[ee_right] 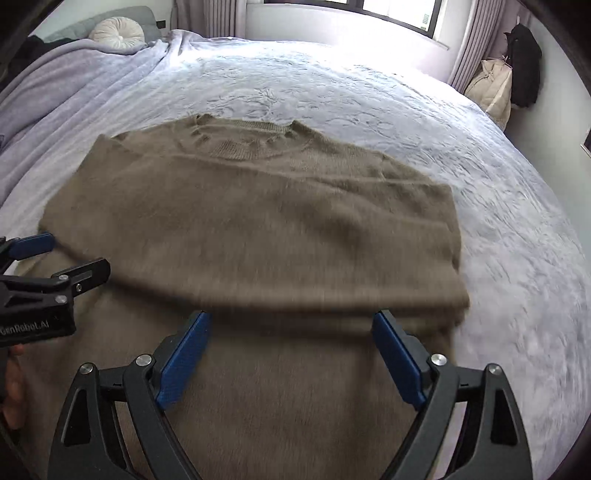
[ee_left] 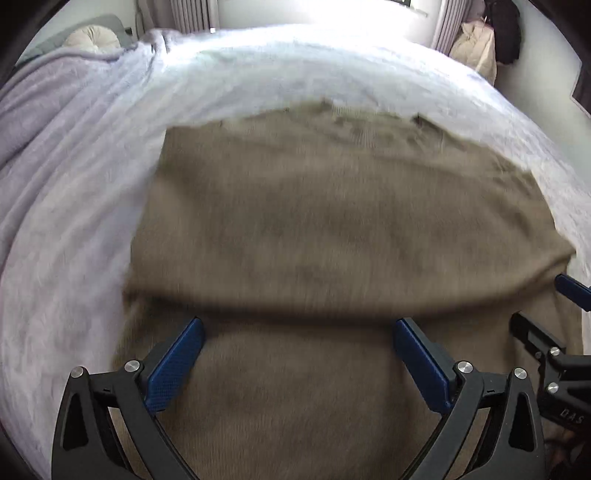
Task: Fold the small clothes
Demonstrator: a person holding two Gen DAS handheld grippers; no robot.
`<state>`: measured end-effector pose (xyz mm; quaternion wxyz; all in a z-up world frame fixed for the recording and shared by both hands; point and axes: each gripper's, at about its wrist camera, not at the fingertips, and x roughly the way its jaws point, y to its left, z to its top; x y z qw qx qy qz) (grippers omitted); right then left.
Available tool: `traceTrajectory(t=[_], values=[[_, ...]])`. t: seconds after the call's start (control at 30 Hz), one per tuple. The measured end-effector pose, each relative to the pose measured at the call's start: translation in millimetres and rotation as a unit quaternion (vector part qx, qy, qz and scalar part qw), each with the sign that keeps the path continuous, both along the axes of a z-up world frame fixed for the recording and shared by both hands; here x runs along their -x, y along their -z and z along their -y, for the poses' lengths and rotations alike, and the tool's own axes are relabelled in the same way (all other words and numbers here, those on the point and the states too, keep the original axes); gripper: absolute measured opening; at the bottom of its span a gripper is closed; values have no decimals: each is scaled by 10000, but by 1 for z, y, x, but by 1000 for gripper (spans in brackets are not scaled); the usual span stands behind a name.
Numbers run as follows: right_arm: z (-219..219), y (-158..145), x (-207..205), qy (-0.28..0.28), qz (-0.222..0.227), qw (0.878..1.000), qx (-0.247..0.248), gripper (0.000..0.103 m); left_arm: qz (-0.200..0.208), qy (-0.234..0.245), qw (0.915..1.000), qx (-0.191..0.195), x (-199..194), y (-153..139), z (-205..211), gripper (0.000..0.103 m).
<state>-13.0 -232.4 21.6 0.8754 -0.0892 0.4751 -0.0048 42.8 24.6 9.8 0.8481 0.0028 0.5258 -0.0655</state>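
Left wrist view
Left gripper (ee_left: pixel 298 345): we see its blue fingers (ee_left: pixel 173 369) spread wide, holding nothing.
Sweater (ee_left: pixel 332 229): olive-brown knit, lying under and ahead of our fingers, with a fold ridge running across just beyond the fingertips; blurred here.
Right gripper (ee_left: pixel 546 306): off to the right of our fingers, at the sweater's edge; we cannot tell its state from this view.
Bed (ee_left: pixel 74 206): pale lavender fleece blanket, left of and beyond the sweater.
Room: round cream cushion (ee_left: pixel 92 37) far ahead on the left.

Right wrist view
Right gripper (ee_right: pixel 291 332): fingers spread wide over the sweater (ee_right: pixel 266 221), gripping nothing.
Sweater: collar at the far end from our fingertips.
Left gripper (ee_right: pixel 51 258): left of our fingers, parted, at the sweater's left edge.
Bed (ee_right: pixel 480 177): rumpled blanket right of the fingers.
Room: window (ee_right: pixel 391 11) far ahead; curtain (ee_right: pixel 472 48); hanging coats (ee_right: pixel 509 81) at far right.
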Motion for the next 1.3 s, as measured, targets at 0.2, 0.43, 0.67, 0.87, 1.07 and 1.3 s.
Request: traceTrajectory(t=[0.2, 0.43, 0.67, 0.87, 1.07, 1.3], values=[[9, 10, 51, -53, -131, 9997, -189, 92, 61, -5, 10000, 35, 48, 5, -21, 103], [7, 14, 136, -344, -209, 9991, -127, 94, 283, 430, 9981, -346, 125, 7, -34, 103], [0, -1, 188, -1092, -405, 9928, 294, 94, 601, 801, 9930, -630, 172, -22, -37, 103], [-64, -15, 160, -2485, 35, 9686, 37, 94, 830, 1591, 9837, -100, 170, -28, 10, 103], [-56, 21, 160, -2729, -228, 9617, 107, 94, 498, 1445, 9880, -223, 187, 6, -17, 103], [0, 29, 228, -2674, -186, 9597, 847, 95, 257, 1453, 9857, -813, 221, 21, -41, 103]])
